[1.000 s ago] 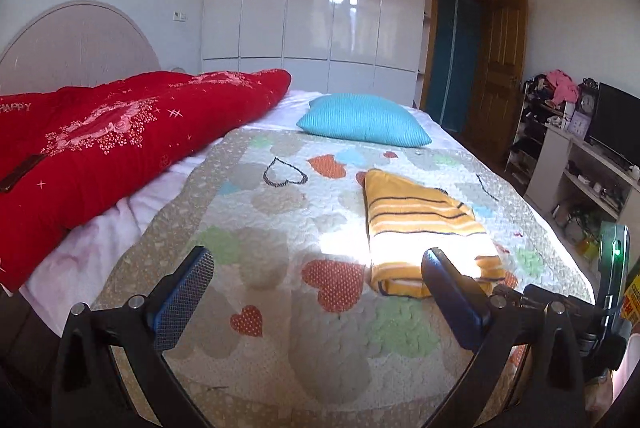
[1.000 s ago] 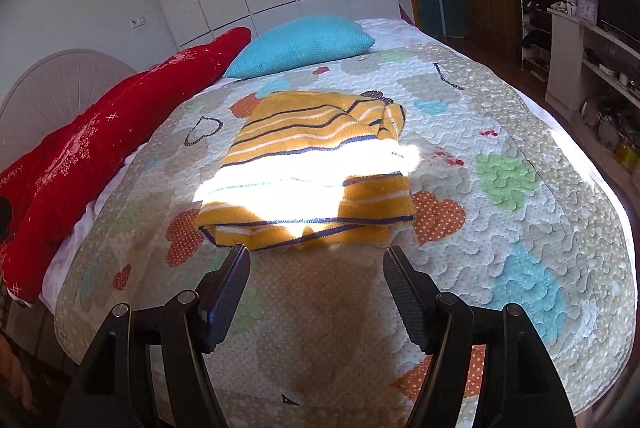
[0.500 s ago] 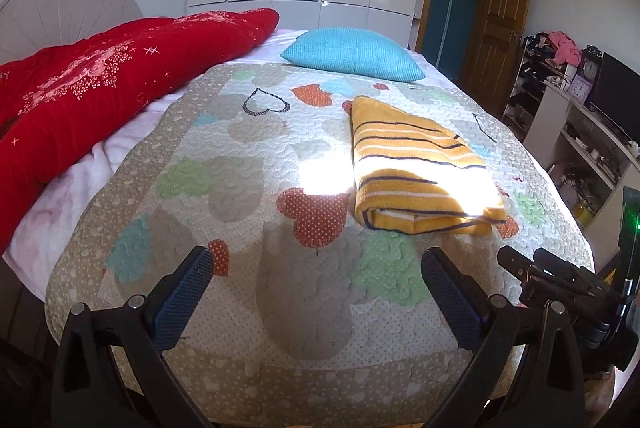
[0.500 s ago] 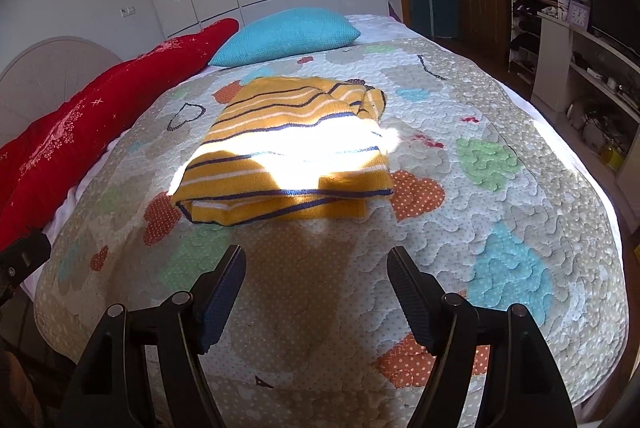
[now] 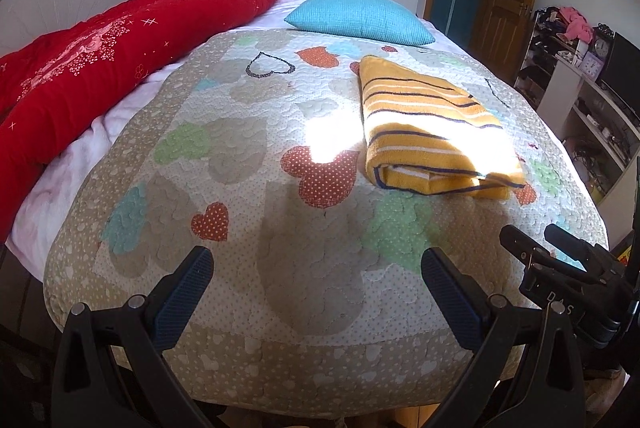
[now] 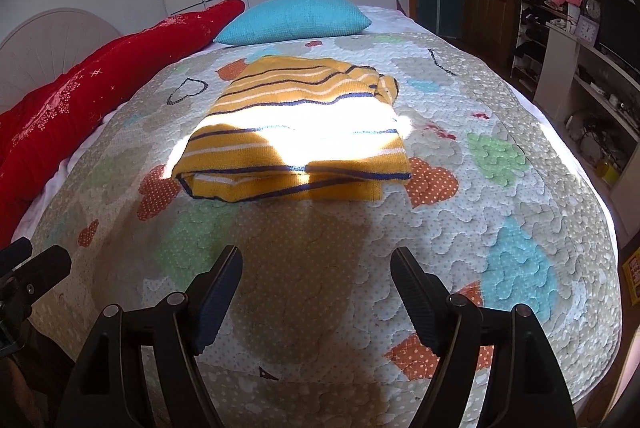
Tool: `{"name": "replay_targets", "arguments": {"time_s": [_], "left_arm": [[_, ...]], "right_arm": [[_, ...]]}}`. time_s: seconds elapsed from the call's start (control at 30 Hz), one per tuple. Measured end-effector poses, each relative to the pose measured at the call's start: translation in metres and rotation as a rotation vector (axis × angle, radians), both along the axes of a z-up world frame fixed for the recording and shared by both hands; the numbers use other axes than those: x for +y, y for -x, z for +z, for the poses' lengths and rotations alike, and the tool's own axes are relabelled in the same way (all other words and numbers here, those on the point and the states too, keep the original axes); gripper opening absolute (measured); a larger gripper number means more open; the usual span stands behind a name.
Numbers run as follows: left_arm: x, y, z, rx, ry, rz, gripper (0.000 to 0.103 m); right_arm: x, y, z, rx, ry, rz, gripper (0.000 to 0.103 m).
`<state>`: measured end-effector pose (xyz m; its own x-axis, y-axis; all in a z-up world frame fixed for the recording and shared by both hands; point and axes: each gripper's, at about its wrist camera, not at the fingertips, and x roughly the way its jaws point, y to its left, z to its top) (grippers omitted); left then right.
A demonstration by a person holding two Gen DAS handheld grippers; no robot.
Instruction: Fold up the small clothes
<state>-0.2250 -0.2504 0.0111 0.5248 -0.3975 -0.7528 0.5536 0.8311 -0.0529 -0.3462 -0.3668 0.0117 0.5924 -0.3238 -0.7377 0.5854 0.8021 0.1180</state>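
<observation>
While both tools hover short of the bed's near edge, we record the scene as follows:

Garment: we see a yellow striped knit top [image 6: 296,131] lying folded in a flat, layered packet on the heart-patterned quilt [image 5: 256,211], in a patch of sunlight, well short of the blue pillow [image 6: 296,15] and well apart from the red duvet [image 5: 100,55]

Position by view: in the left wrist view the yellow striped knit top [image 5: 432,131] sits ahead and to the right; in the right wrist view it sits almost straight ahead

Left gripper [image 5: 316,278]: released, jaws spread wide, holding nothing, not touching the quilt as far as we can tell

Right gripper [image 6: 316,276]: released, jaws spread wide, holding nothing, apart from the garment

Task stage: we judge the fold as largely done; the near edge shows stacked layers with a slightly uneven lower hem

Handling: we expect a light, soft, limp knit that drapes, stretches and slides layer on layer, with no risk of breakage

Where to grip: we advise pinching through all layers at the two near corners, one tool per corner, so the packet does not unfold

Risk: we judge that a single-layer pinch would peel the top layer open
</observation>
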Motion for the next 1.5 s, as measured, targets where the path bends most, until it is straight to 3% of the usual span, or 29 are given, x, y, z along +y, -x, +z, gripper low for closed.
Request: {"name": "replay_targets", "arguments": {"time_s": [1.5], "left_arm": [[-0.007, -0.003, -0.02, 0.101, -0.027, -0.027, 0.103]], "right_arm": [[0.0, -0.002, -0.013, 0.038, -0.025, -0.003, 0.085]]}}
